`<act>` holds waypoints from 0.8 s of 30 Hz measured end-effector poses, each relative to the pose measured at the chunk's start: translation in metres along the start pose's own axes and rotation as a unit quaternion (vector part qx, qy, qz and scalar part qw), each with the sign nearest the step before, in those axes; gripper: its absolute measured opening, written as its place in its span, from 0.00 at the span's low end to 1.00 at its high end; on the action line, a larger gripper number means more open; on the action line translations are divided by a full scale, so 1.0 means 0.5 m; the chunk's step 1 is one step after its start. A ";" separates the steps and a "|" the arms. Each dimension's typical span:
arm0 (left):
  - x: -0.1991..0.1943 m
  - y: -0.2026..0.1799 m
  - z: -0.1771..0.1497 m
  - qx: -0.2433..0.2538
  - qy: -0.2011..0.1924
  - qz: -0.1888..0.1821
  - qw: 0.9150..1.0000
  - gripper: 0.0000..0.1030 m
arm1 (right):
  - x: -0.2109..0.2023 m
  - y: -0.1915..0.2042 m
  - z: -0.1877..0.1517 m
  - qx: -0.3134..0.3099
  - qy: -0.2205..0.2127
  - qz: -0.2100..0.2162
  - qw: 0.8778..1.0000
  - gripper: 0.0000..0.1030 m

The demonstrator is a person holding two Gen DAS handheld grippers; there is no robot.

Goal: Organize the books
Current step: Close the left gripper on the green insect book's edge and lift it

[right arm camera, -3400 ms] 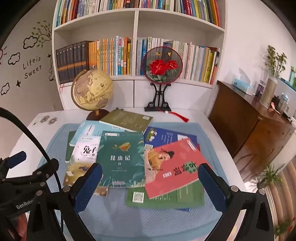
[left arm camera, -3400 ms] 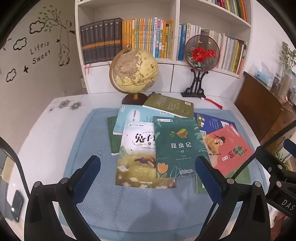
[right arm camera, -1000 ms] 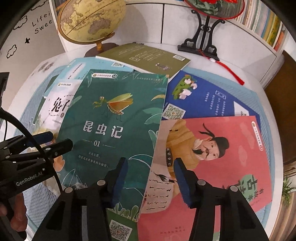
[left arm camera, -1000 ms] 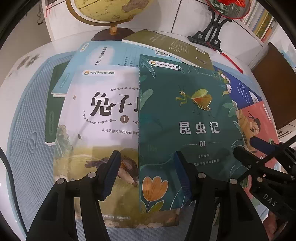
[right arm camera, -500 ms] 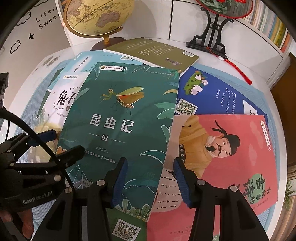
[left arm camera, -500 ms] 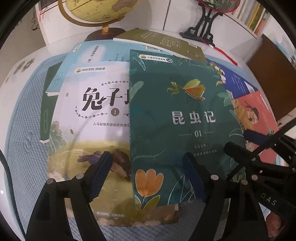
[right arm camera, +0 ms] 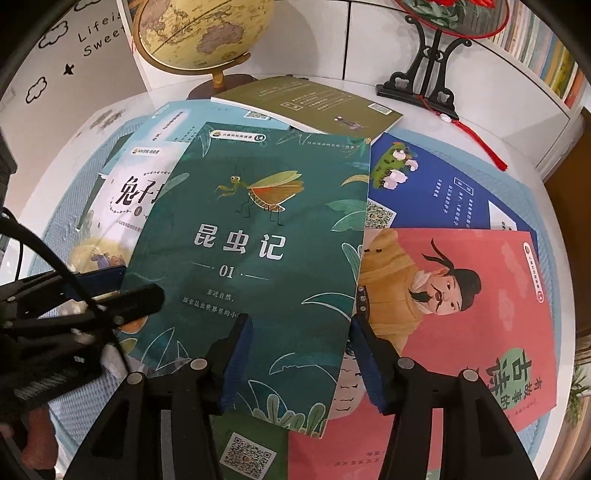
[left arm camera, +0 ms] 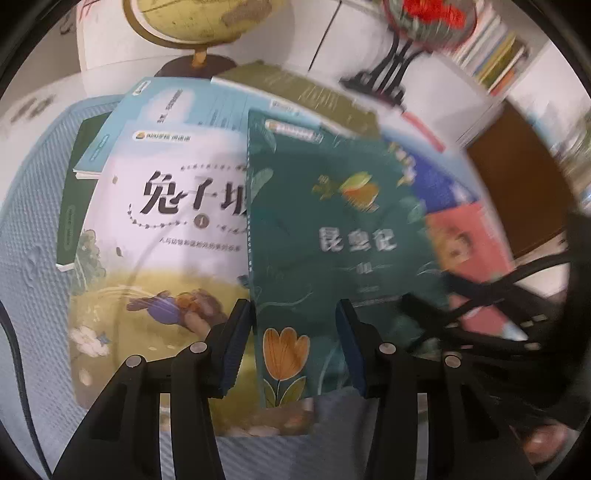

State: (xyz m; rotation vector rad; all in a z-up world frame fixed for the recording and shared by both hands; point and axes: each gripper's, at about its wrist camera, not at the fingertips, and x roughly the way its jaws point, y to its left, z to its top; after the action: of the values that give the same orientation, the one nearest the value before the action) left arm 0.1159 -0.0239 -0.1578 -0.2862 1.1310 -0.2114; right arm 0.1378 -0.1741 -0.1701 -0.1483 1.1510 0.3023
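Now | green book (right arm camera: 258, 258) lengthwise away, title upright | left hand-held gripper (left arm camera: 295, 343) closing (straddling its corner) | right hand-held gripper (right arm camera: 299, 354) opening

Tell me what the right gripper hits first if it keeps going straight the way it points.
Most likely the dark green insect book: the right gripper points down at its lower right part, jaws opening, one finger over each side of its right edge.

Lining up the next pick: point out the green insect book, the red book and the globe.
green insect book (right arm camera: 255, 236), right wrist view, middle of the cover by the title.
red book (right arm camera: 491, 295), right wrist view, bare cover right of the figure.
globe (right arm camera: 207, 33), right wrist view, the sphere.
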 end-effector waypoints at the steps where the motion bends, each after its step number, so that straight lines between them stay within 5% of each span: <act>1: -0.010 0.000 0.002 -0.005 -0.006 -0.016 1.000 0.42 | 0.000 -0.004 0.000 0.001 -0.002 0.001 1.000 0.52; 13: -0.063 -0.035 0.029 -0.026 -0.034 -0.119 0.992 0.41 | -0.008 -0.059 0.001 0.053 -0.009 0.060 0.997 0.55; 22: -0.002 0.026 0.024 -0.098 -0.009 -0.122 0.988 0.40 | -0.012 -0.076 -0.001 0.075 -0.016 0.073 0.994 0.58; 24: 0.004 0.040 0.026 -0.120 -0.009 -0.125 0.985 0.33 | -0.013 -0.074 -0.002 0.075 -0.020 0.071 0.994 0.59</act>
State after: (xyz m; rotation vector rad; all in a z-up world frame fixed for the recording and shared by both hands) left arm 0.1290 -0.0040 -0.1612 -0.6441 1.1022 -0.2943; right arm 0.1460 -0.2104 -0.1659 0.0710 1.1430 0.3415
